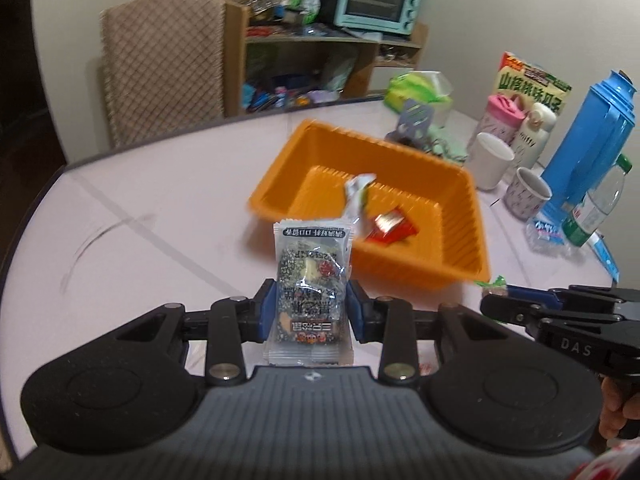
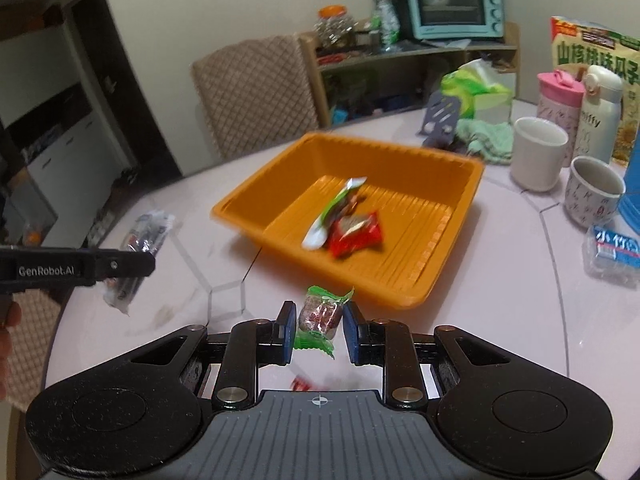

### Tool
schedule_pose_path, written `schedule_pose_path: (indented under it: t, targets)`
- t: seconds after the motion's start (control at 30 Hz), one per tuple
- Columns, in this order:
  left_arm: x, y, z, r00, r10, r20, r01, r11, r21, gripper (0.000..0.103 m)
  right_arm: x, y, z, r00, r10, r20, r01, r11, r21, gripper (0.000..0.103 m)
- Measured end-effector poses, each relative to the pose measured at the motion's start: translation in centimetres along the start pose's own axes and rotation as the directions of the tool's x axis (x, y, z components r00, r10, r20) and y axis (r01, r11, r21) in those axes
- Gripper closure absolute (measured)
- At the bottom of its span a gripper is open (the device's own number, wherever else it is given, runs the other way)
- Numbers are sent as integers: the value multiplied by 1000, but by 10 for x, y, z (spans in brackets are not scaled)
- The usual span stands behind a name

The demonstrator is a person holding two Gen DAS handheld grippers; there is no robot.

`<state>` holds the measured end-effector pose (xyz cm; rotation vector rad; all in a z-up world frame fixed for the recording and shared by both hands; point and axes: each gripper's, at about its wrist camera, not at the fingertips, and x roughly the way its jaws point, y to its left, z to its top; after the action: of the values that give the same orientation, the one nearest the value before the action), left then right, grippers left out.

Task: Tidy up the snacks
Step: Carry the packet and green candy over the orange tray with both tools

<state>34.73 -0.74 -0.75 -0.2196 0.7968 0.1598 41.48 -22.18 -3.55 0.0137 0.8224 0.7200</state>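
Two grippers: each holds one snack, both on the near side of the orange tray (image 1: 400, 168).
Left gripper (image 1: 310, 308): closed on a clear snack packet (image 1: 310, 280), one blue pad pressing each long edge.
Packet axis: long axis runs along the fingers, away from the camera; the far sealed end points toward the tray's near-left corner, and the print reads upside down in the left wrist view.
Packet from the right: seen in the right wrist view (image 2: 138, 248), it hangs tilted above the table, off the tray's left side.
Right gripper (image 2: 318, 322): closed on a small green-wrapped candy (image 2: 320, 314), pads touching both sides of its body.
Candy axis: long axis roughly along the fingers; one twisted green end points toward the tray, the other hangs back below the fingers.
Candy position: just short of the tray's near rim, above the white table (image 2: 500, 320).
Tray contents: a long green-and-white wrapper (image 2: 334, 212) lying on a diagonal, its near end against a red packet (image 2: 356, 234).
Tray position: on the table, between the grippers and the chair (image 2: 256, 92).
Right of tray: two cups (image 2: 538, 152), a blue jug (image 1: 592, 140), a water bottle (image 1: 598, 204).
Focus: both views are motion-blurred.
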Motion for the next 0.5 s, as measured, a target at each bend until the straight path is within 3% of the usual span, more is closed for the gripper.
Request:
schedule_pose_path:
  t: [0.3, 0.5]
  targets:
    - [54, -26, 56, 1000, -10, 9, 9, 999, 52, 70, 24, -41, 49, 998, -28, 51, 25, 998, 63, 77]
    - [94, -30, 84, 999, 32, -3, -31, 993, 111, 70, 45, -60, 69, 997, -39, 69, 34, 996, 78, 77]
